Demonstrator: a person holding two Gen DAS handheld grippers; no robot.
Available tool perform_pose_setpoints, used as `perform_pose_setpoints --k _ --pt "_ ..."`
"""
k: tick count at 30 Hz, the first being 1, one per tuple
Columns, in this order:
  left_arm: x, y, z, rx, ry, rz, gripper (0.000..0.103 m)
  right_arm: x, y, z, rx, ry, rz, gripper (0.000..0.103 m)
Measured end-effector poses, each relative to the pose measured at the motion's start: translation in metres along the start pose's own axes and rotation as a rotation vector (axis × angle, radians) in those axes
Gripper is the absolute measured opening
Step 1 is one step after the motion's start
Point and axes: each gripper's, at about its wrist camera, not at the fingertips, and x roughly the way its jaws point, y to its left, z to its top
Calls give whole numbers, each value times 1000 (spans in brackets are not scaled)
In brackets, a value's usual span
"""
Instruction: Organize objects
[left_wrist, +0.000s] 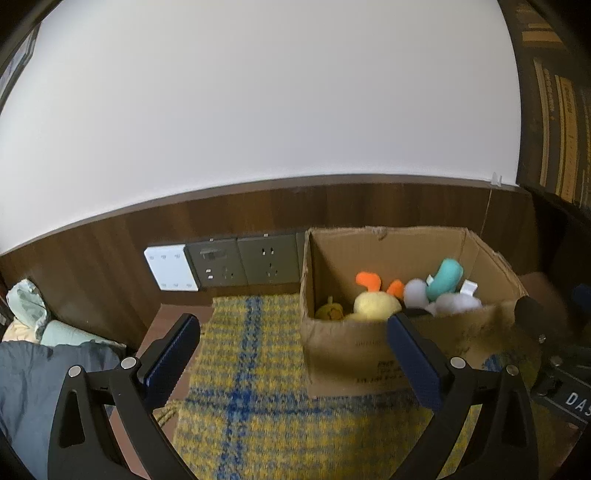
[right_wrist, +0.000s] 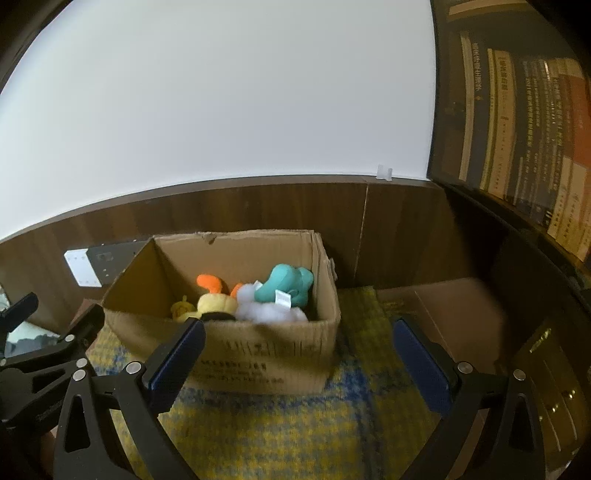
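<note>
A yellow-and-blue plaid mat (left_wrist: 258, 387) lies below the tool. Ahead to the left, dark wall sockets (left_wrist: 242, 264) and a white panel (left_wrist: 170, 267) sit on wood panelling (left_wrist: 110, 254). Books (right_wrist: 524, 140) stand upper right; bedding (left_wrist: 29, 314) lies far left.

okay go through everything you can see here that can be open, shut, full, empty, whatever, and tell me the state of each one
left gripper: open, holding nothing.
right gripper: open, holding nothing.
cardboard box: top open, upright on the checked mat.
plush toys: inside the box, piled together.
wall sockets: nothing plugged in, as far as visible.
</note>
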Motion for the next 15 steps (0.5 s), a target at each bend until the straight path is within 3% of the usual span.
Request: perform_pose_setpoints --k 15 --pt "-48 9 -48 -16 16 -5 103 -44 1 -51 -7 19 15 102"
